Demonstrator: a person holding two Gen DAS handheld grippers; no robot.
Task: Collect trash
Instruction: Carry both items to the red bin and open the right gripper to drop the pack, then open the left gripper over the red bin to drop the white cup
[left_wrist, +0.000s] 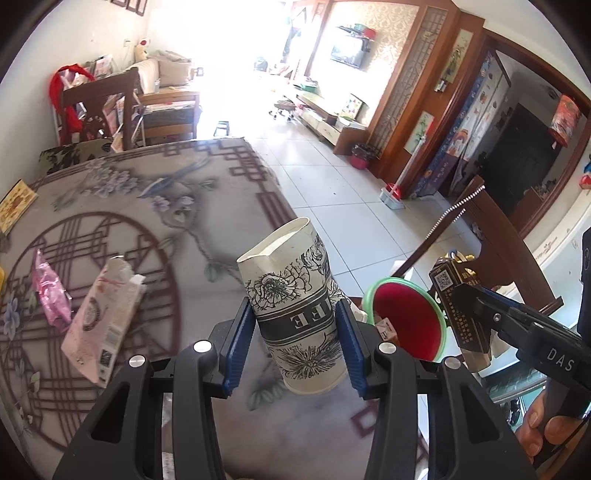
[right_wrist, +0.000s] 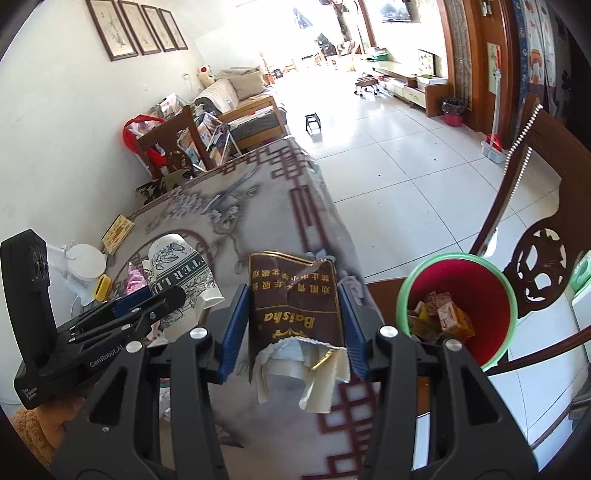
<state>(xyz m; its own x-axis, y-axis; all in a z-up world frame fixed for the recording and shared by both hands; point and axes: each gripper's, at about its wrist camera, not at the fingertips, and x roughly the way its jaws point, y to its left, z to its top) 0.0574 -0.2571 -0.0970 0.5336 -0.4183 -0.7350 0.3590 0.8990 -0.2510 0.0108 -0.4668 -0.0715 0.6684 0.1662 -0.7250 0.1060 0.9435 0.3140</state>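
The left gripper (left_wrist: 295, 345) is pinching a paper cup (left_wrist: 295, 314) between its blue ribbed pads, holding it above the table (left_wrist: 147, 206). The cup is white card printed with black line-drawn flowers and a dark lettered band; its rim is dented out of round and it is tilting, lettering upside down to the camera.

The right gripper (right_wrist: 293, 328) is clamping a cigarette pack (right_wrist: 293, 306) by its sides. The pack is glossy brown card with gold lettering and trim, its end torn open, with crumpled silver-and-gold foil liner spilling toward the camera.

Both are hanging over the table's edge, near a red bin (right_wrist: 480, 295) with a green rim, which is sitting just beside the table by a carved wooden chair (right_wrist: 543, 254). Small yellow and orange cartons are lying in its bottom.

Still on the smooth grey tablecloth with maroon lattice print: a pale pink torn paper packet (left_wrist: 103, 321) and a crinkled shiny pink wrapper (left_wrist: 50, 291).
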